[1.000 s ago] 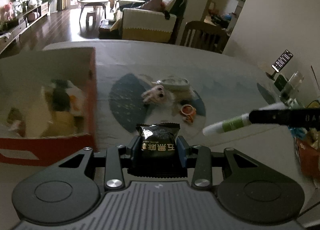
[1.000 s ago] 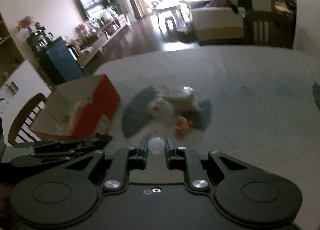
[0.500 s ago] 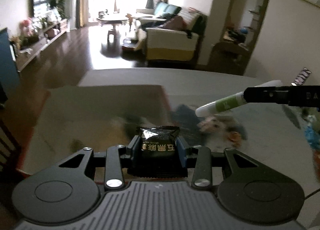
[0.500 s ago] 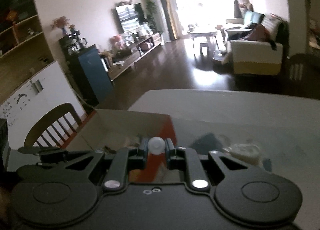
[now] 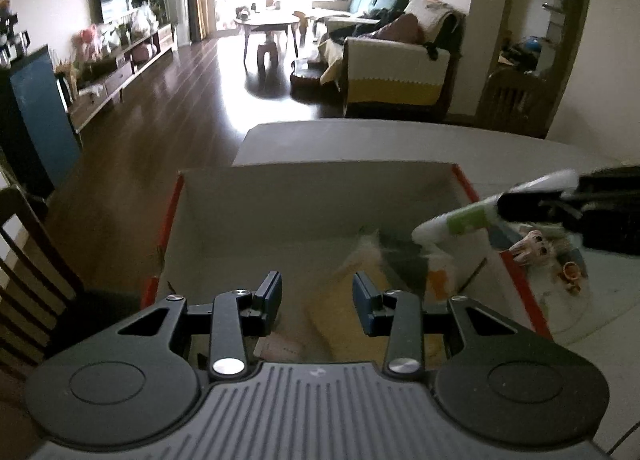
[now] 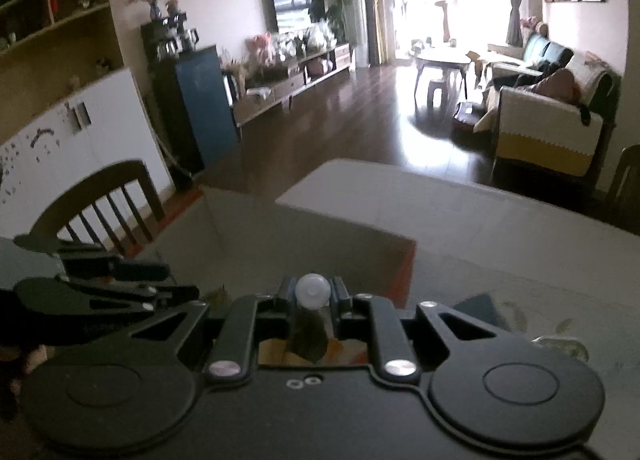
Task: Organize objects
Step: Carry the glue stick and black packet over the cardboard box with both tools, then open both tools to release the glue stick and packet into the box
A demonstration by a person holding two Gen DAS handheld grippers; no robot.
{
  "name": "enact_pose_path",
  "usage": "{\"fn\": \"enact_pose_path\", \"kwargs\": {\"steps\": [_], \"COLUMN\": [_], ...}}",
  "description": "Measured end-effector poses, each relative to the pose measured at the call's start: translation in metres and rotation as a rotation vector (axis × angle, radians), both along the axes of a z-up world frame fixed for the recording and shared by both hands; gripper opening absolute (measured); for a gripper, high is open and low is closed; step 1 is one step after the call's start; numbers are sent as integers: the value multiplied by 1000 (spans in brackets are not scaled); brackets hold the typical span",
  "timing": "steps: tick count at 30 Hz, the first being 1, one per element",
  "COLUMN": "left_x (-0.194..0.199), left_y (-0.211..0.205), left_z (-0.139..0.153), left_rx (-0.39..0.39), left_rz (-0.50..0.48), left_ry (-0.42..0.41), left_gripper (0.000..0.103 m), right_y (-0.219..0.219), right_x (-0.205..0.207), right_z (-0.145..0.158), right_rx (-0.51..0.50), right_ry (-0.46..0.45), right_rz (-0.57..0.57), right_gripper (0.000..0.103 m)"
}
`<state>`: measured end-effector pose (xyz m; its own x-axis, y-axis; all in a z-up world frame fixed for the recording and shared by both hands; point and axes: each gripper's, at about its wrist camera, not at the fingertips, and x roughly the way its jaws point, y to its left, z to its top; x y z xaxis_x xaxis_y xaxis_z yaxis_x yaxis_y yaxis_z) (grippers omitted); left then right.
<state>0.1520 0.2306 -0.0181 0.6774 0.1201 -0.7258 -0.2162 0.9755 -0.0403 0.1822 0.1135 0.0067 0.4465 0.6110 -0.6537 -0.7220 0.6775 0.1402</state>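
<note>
My left gripper (image 5: 316, 298) hovers open over the red cardboard box (image 5: 168, 220), with nothing between its fingers. Blurred items lie on the box floor: a yellow pack (image 5: 344, 320) and a dark shape (image 5: 400, 260) that may be the black snack packet. My right gripper (image 6: 313, 294) is shut on a white and green tube (image 5: 468, 220), whose round cap (image 6: 313, 289) faces its camera. In the left wrist view the tube reaches in over the box's right wall. The left gripper (image 6: 100, 292) shows at the left of the right wrist view.
A small toy dog (image 5: 532, 246) and an orange cup (image 5: 570, 270) sit on the grey table (image 5: 360, 140) right of the box. A wooden chair (image 6: 100, 200) stands at the table's left side. The living room floor lies beyond the table's far edge.
The left gripper has opened and the black snack packet has left its jaws. Both grippers have swung left over the box, and the right one still carries the tube.
</note>
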Motion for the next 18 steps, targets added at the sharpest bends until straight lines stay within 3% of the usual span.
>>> {"fn": "enact_pose_path", "kwargs": {"steps": [13, 18], "left_x": [8, 6], "left_y": [5, 2], "left_z": [-24, -31], "left_rx": [-39, -50], "left_rz": [-20, -32], "left_ry": [53, 67], "left_gripper": [38, 38], "right_y": [35, 33], "right_x": [-20, -24], "right_z": [-44, -39], "right_rx": [-179, -189], "right_ry": [54, 46], "right_rz": [82, 99], "right_gripper": [17, 30]}}
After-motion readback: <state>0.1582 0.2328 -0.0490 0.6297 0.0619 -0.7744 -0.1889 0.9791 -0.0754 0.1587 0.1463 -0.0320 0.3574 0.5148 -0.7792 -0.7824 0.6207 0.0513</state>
